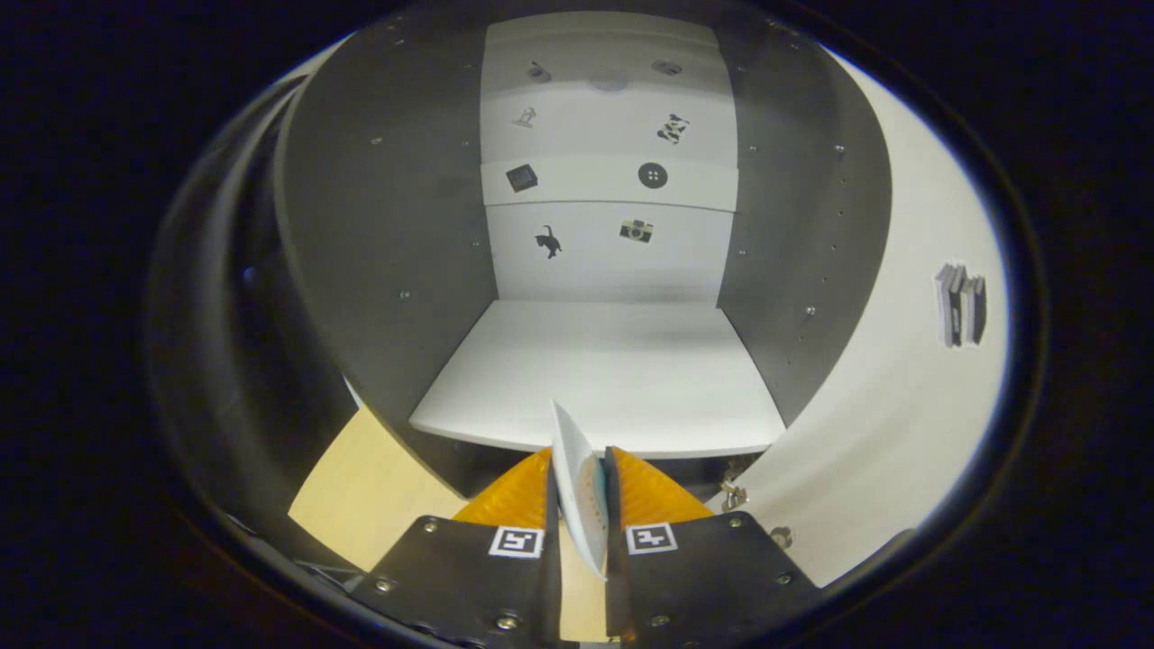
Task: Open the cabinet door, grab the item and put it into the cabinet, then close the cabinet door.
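Observation:
My gripper (581, 491) is shut on a thin white card-like item (574, 469) that stands on edge between the two fingers, its top corner poking up past the fingertips. Straight ahead is the open cabinet, its white shelf (595, 379) just beyond the fingertips with nothing lying on it. The white back panel (609, 243) carries small dark stickers. Grey side walls (397, 225) flank the shelf. The cabinet door (902, 406) is swung open to the right of the fingers, white, with a small picture of books on it.
A pale wooden tabletop (370, 487) lies below the cabinet, left of the fingers. A metal hinge (735, 494) sits where the door meets the cabinet, close to the right finger. The cabinet's lower front edge runs just under the shelf.

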`<state>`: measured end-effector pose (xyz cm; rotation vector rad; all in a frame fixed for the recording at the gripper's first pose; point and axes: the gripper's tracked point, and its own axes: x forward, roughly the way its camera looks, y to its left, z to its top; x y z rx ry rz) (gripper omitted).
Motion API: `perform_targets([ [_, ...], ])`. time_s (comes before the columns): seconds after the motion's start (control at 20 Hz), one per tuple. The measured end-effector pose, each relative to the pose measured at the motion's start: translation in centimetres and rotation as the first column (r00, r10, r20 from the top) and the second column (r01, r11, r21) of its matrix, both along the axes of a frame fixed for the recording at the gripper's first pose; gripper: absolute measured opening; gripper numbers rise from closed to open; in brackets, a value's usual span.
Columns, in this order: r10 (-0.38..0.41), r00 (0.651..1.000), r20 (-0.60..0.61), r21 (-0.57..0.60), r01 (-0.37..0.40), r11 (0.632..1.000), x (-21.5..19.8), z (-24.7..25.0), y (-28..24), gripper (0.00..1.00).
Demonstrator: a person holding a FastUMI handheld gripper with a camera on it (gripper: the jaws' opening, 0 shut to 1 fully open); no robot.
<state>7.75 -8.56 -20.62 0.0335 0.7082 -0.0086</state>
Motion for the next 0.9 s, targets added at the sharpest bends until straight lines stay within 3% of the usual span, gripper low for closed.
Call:
perform_targets([
  [0.45,-0.014,0.993,-0.118,0.019,0.017,1.0,6.3,-2.1,-0.7,0.19],
  [0.9,0.025,0.974,-0.225,0.005,-0.024,1.0,8.1,-4.3,0.1,0.19],
])
